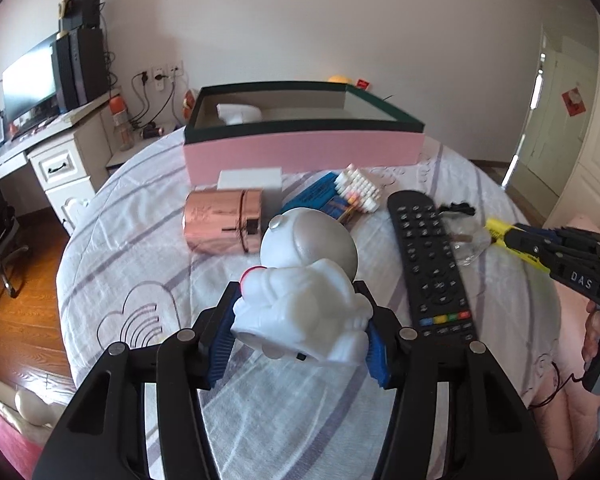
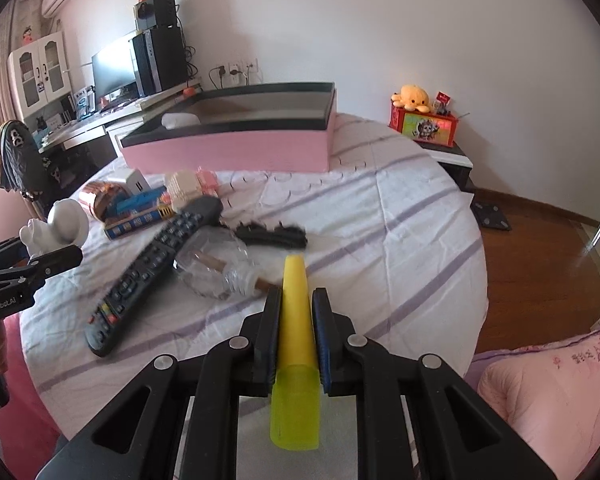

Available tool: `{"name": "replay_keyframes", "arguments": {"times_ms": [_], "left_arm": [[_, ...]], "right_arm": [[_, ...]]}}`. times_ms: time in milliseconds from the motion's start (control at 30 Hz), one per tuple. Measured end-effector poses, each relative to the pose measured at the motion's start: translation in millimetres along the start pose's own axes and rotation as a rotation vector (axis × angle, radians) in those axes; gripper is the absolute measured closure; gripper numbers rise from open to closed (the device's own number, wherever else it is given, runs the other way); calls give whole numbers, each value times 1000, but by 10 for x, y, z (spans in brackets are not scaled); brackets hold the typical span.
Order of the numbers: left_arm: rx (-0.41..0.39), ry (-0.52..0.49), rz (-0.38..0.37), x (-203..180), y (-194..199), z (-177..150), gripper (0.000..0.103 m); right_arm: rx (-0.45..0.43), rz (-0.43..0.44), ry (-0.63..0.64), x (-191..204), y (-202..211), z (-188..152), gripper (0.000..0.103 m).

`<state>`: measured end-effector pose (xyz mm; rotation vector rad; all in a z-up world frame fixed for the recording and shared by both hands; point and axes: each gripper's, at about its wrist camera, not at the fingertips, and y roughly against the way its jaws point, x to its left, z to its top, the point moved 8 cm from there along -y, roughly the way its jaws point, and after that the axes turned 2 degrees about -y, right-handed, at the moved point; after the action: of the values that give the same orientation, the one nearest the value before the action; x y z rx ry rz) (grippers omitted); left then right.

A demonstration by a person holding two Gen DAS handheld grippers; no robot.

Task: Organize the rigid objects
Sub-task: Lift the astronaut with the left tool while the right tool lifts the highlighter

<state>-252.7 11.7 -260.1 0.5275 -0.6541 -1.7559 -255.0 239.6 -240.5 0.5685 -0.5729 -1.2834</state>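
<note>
The pink box (image 1: pixel 300 152) shows only a white lump above its near wall, and the rest of its inside is hidden. The white box (image 1: pixel 250 180) sits partly behind the copper tin (image 1: pixel 224 222), and the astronaut figure (image 1: pixel 304 280) covers part of the blue packet (image 1: pixel 320 196). The black thing (image 2: pixel 272 236) beyond the glass jar (image 2: pixel 216 268) is too blurred to identify, and the writing on the remote control (image 1: pixel 432 264) buttons is too small to read.

Bright soft daylight; fisheye-warped edges; dark corners; slight blur.
</note>
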Motion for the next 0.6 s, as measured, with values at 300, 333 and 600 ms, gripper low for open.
{"name": "replay_keyframes", "arguments": {"times_ms": [300, 333, 600], "left_arm": [[22, -22, -19, 1, -19, 24, 48], [30, -18, -22, 5, -34, -10, 48], [53, -16, -27, -5, -110, -68, 48]], "right_arm": [[24, 6, 35, 15, -11, 80, 87], [34, 3, 36, 6, -26, 41, 88], [129, -9, 59, 12, -186, -226, 87]]}}
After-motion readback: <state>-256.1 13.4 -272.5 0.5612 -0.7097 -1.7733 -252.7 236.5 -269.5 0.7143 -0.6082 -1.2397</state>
